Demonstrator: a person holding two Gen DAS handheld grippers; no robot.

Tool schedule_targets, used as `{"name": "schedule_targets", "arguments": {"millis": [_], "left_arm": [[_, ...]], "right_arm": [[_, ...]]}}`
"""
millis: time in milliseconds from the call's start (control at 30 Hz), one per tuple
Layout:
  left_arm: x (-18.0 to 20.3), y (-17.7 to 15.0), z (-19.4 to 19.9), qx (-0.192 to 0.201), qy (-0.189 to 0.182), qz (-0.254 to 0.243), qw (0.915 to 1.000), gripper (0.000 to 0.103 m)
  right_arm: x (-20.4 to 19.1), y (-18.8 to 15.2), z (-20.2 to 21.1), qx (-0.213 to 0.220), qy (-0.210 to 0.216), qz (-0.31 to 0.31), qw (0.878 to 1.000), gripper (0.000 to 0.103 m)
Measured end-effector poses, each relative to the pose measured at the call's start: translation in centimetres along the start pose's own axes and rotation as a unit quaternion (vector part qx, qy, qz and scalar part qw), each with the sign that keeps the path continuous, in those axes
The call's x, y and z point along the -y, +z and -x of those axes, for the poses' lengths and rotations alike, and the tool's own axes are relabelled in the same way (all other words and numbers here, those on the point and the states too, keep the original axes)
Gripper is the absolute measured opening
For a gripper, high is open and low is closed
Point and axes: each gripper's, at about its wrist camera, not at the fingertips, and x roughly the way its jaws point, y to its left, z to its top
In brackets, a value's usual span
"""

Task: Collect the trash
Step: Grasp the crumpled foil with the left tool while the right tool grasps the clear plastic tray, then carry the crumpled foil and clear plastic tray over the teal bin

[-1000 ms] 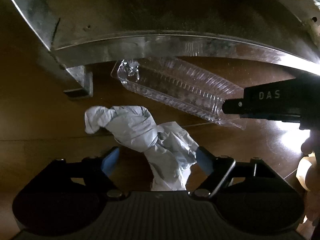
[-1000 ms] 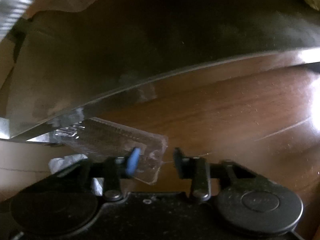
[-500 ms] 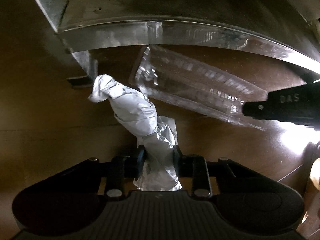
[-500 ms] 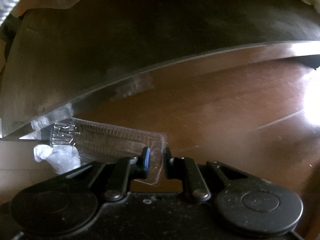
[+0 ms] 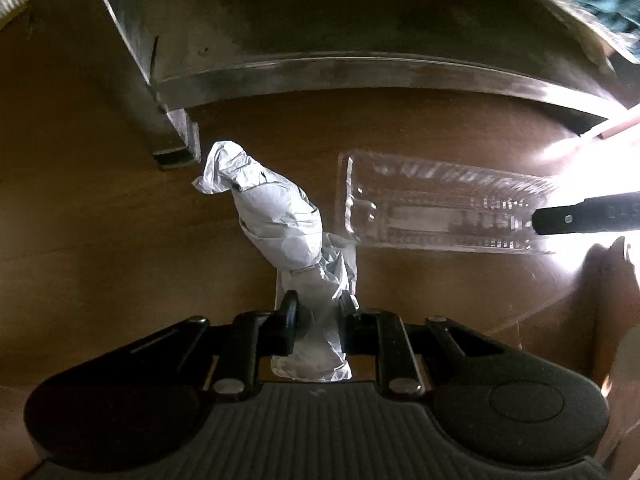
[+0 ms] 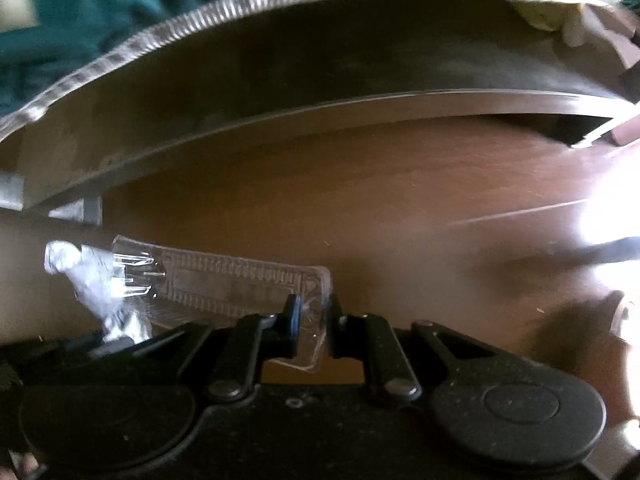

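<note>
The crumpled white paper (image 5: 280, 220), a twisted wad of trash, sits clamped at its near end between the closed-in jaws of the left gripper (image 5: 318, 312), which have just been closing on it. In the left wrist view its long axis runs from the fingers up and to the left, its knotted tip pointing toward the foot of a metal leg (image 5: 176, 148) and hanging over the brown wooden floor (image 5: 80, 240). Just to its right, the clear plastic tray (image 5: 432, 208) lies across the picture, long axis nearly level, its far end toward the paper and its right end pinched by the right gripper (image 5: 540, 220), seen as a dark bar entering from the right. A curved metal rail (image 5: 360, 72) spans the top. In the right wrist view, the right gripper (image 6: 312, 320) grips the near short edge of the tray (image 6: 232, 280) between its jaws, which have lately drawn together on it; the tray stretches away to the left, slightly upward, with the paper (image 6: 92, 284) blurred beyond its far end. The rail (image 6: 320, 108) arcs overhead, with teal fabric (image 6: 100, 4) above it.
</note>
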Motion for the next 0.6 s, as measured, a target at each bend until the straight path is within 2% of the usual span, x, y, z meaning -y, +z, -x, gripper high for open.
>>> {"name": "schedule_targets", "arguments": {"millis": [200,233,467,600], "left_arm": [[1.8,-0.7,4.8,0.007,-0.009,-0.050,0.9987,0.019],[2.2,-0.8,5.8,0.012,-0.008,-0.060,0.9981,0.019],[6.0,-0.6,13.1,0.057,-0.012,-0.120,0.9911,0.019],[8.2,0.2,18.3,0.091,-0.008,-0.133,0.9869,0.019]], "right_arm": [[1.4,-1.2,5.1,0.008,-0.006,0.013,1.000,0.011],[1.7,-2.3,5.7,0.014,-0.006,0.015,1.000,0.011],[3.7,-3.8,14.6,0.069,0.003,0.017,0.997,0.011],[5.6,-5.1,20.9,0.110,0.000,0.023,0.994,0.011]]}}
